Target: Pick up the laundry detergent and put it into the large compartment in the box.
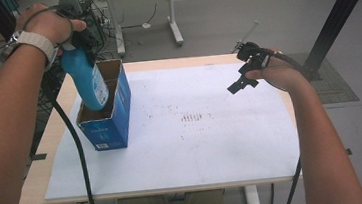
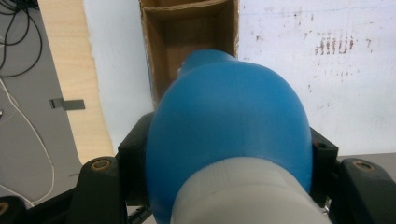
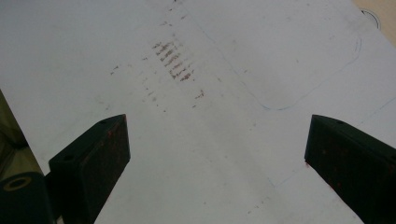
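A blue plastic bottle with a white label hangs tilted, its lower end inside an open blue cardboard box at the table's left. My left gripper is shut on the bottle's upper part, just below its white neck. In the left gripper view the blue bottle sits between the black fingers, with the brown inside of the box beyond it. My right gripper hovers open over the right side of the white sheet. Nothing lies between its jaws.
The white sheet covers most of the wooden table and carries faint brown marks near its middle. Black cables trail off the table's left side, and desk legs stand on the floor behind.
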The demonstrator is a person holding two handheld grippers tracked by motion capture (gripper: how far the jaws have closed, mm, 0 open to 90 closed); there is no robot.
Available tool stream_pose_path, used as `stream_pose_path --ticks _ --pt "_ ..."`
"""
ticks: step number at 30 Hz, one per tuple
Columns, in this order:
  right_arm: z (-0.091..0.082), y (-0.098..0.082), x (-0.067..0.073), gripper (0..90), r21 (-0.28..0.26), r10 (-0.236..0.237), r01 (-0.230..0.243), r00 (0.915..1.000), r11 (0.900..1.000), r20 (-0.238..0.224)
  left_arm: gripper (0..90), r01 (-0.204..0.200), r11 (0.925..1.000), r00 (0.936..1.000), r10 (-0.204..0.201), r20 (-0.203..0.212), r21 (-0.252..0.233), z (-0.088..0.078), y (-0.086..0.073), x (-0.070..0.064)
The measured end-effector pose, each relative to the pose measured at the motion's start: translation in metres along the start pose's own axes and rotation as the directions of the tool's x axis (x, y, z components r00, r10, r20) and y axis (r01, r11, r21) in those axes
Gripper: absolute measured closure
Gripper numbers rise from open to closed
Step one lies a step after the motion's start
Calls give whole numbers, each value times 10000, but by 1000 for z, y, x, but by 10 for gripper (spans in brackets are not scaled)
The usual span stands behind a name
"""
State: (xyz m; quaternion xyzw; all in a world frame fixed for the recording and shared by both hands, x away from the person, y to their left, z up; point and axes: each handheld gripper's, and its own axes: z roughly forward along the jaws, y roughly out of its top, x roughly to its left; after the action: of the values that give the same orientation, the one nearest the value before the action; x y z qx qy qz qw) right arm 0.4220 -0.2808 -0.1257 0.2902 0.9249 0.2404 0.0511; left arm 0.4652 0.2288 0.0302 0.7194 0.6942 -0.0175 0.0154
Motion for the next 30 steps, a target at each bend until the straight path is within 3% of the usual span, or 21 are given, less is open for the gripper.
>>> stream_pose_path --ticks 13,30 --pt "1 -1 -1 67 -8 9 -9 10000 10000 -21 374 -56 10000 9999 56 -88 -22 6 3 -2" --pt "3 -1 -1 67 50 76 -75 10000 10000 -40 373 12 10000 10000 -13 -98 -78 21 6 4"
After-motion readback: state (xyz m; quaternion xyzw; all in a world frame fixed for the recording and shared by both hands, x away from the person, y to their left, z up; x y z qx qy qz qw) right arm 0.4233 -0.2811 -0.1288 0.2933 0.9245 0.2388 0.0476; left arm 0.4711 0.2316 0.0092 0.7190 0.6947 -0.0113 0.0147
